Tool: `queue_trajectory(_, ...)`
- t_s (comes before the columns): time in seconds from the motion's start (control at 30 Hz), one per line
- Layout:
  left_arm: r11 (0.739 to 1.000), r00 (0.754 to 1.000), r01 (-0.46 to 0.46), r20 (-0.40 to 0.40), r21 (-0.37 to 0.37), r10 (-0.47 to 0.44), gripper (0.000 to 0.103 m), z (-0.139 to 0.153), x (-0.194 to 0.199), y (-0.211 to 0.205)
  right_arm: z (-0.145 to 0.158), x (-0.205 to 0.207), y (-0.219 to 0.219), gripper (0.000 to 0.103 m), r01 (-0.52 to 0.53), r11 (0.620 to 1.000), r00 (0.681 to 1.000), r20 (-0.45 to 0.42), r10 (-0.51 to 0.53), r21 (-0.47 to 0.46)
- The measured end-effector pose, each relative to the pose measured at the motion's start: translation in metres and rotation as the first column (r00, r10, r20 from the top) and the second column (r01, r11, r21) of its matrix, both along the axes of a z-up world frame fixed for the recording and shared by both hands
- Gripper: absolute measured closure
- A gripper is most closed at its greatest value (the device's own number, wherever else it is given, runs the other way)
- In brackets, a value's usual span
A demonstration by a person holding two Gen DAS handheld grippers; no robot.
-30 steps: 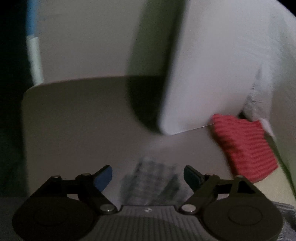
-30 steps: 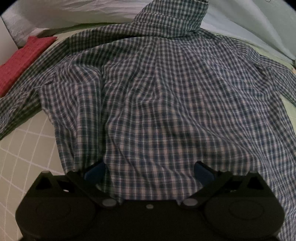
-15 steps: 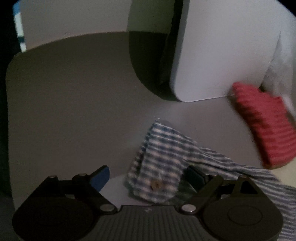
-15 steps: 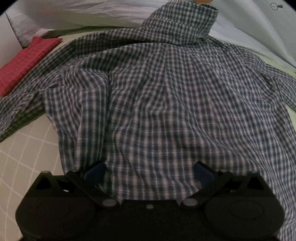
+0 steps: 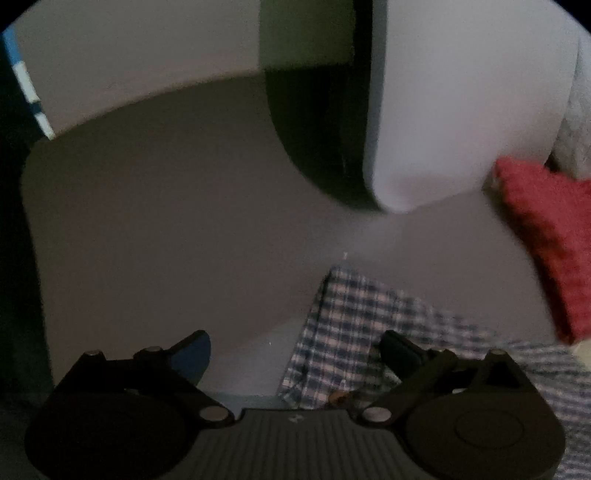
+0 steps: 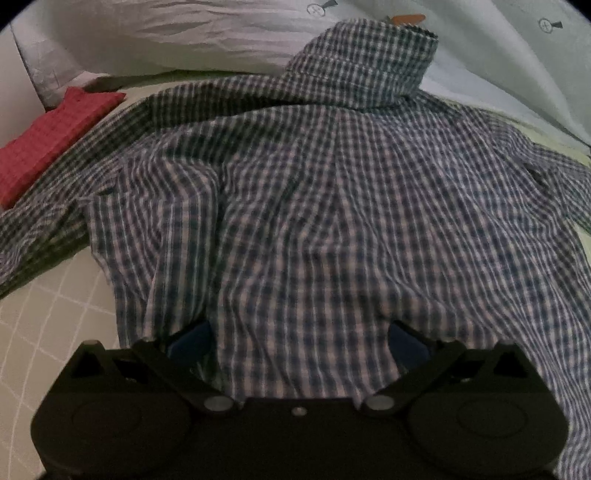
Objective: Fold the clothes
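Note:
A blue and white checked shirt [image 6: 332,206] lies spread on the bed, back side up, collar at the far end. My right gripper [image 6: 299,343] is open at the shirt's near hem, with the cloth lying between its fingers. In the left wrist view the shirt's sleeve cuff [image 5: 343,332] lies near the bed's edge. My left gripper [image 5: 295,350] is open, and the cuff sits just inside its right finger [image 5: 400,349], not gripped.
A red knitted cloth [image 6: 48,144] lies left of the shirt; it also shows in the left wrist view [image 5: 550,236]. White bedding [image 6: 184,33] is bunched behind the collar. A white panel [image 5: 461,103] and grey floor [image 5: 166,221] lie past the bed's edge.
My left gripper has come down and swung towards the sleeve cuff, which now lies between its fingers near the right one. My right gripper has edged slightly forward over the hem.

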State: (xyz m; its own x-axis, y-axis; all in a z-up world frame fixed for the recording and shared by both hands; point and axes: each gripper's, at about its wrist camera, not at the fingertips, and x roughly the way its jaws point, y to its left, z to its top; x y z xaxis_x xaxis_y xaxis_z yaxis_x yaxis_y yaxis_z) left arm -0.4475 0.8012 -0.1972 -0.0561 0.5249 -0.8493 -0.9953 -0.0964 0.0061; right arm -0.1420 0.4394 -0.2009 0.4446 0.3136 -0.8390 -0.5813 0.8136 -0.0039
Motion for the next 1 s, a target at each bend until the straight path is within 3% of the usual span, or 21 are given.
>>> queue_trajectory(0.2,0.983,0.991,0.124,0.037,0.135,-0.13,0.005,0.048,0.014,-0.042,-0.002,0.002,0.001,0.0,-0.012,1.0,1.0,0.02,0.011,0.017)
queue_trajectory(0.33,0.958,0.96,0.255,0.084,0.133,-0.267,0.005,0.062,0.041,-0.088,0.001,0.0,-0.014,0.0,-0.027,0.999,1.0,0.006,0.027,0.038)
queue_trajectory(0.5,0.89,0.875,0.449,0.16,0.082,-0.456,0.005,0.065,0.087,-0.162,0.016,-0.005,-0.067,0.0,0.021,0.995,1.0,0.008,-0.022,0.1)
queue_trajectory(0.63,0.777,0.76,0.627,0.175,0.058,-0.626,0.005,0.065,0.122,-0.233,0.025,-0.004,-0.119,0.0,0.073,0.991,0.997,0.029,-0.077,0.115)
queue_trajectory(0.8,0.637,0.626,0.77,0.16,0.029,-0.764,0.005,0.057,0.16,-0.308,0.027,0.009,-0.206,0.0,0.187,0.98,0.98,0.062,-0.191,0.064)
queue_trajectory(0.83,0.619,0.609,0.785,0.162,0.018,-0.777,0.005,0.055,0.164,-0.32,0.026,0.011,-0.221,0.0,0.208,0.976,0.976,0.06,-0.211,0.057)
queue_trajectory(0.9,0.615,0.609,0.789,0.158,-0.014,-0.777,0.009,0.045,0.168,-0.339,0.022,0.014,-0.252,0.0,0.246,0.968,0.967,0.056,-0.248,0.04)
queue_trajectory(1.0,0.617,0.616,0.786,0.159,-0.047,-0.772,0.028,0.031,0.17,-0.358,0.015,0.018,-0.294,0.0,0.284,0.959,0.957,0.047,-0.285,0.024)
